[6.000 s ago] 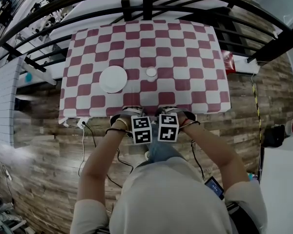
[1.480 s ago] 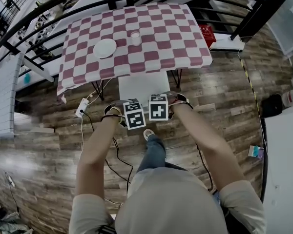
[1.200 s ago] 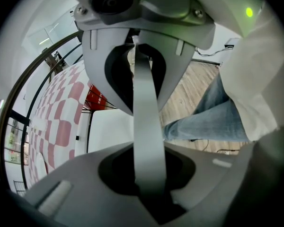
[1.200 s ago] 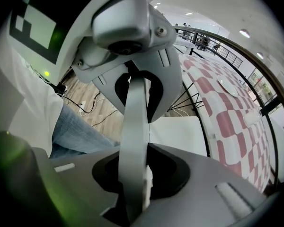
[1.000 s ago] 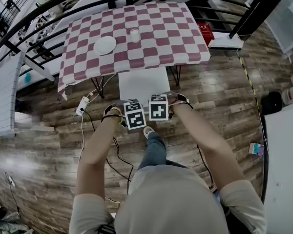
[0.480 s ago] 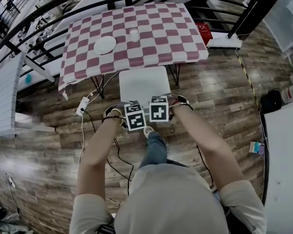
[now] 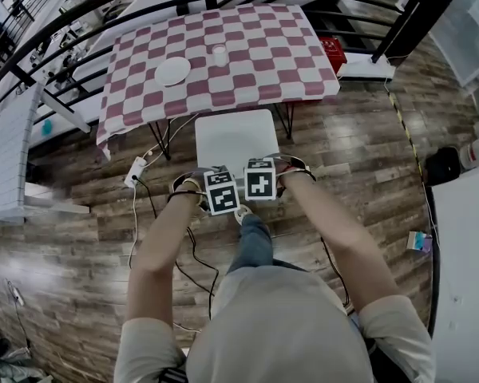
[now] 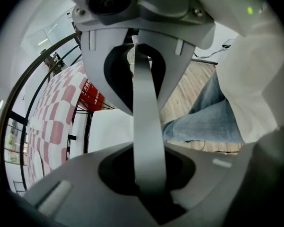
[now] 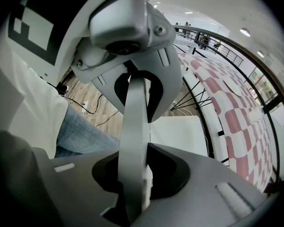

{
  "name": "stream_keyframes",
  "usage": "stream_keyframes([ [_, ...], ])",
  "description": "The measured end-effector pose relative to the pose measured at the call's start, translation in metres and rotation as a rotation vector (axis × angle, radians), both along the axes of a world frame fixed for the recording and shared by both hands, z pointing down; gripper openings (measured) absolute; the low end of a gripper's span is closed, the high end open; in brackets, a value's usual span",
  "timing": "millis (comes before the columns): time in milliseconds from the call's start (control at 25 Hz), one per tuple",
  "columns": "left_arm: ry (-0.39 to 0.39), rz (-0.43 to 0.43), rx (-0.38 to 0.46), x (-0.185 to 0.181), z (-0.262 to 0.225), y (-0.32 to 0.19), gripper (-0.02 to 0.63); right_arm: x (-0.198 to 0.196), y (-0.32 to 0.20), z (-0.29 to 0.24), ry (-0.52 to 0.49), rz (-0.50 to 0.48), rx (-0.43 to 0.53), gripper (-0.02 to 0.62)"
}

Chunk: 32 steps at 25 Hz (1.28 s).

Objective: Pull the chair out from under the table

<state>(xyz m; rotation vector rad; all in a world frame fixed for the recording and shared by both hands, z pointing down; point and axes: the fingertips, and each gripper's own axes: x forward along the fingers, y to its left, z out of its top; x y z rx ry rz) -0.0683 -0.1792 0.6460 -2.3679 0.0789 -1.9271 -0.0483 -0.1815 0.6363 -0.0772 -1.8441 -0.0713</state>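
Left gripper and right gripper each clamped the back of the chair. Its seat lay just beyond them, nearly clear of the table. Pulling evenly would prevent skewing.

The chair stands before the table bearing plate and cup.

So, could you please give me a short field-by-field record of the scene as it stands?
Table: red-and-white checked cloth
On table: white plate, cup
Chair: white seat shows in front of table's near edge
Left tool: shut on chair back
Right tool: shut on chair back
Floor: wood planks, power strip
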Motion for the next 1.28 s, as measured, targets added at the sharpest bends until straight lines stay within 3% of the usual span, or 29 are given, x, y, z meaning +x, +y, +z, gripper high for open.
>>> stream_keyframes([
  [1280,-0.001,-0.024,-0.002,0.007,0.0,0.062,0.08,0.007,0.062,0.0,0.008,-0.019,0.001,0.075],
])
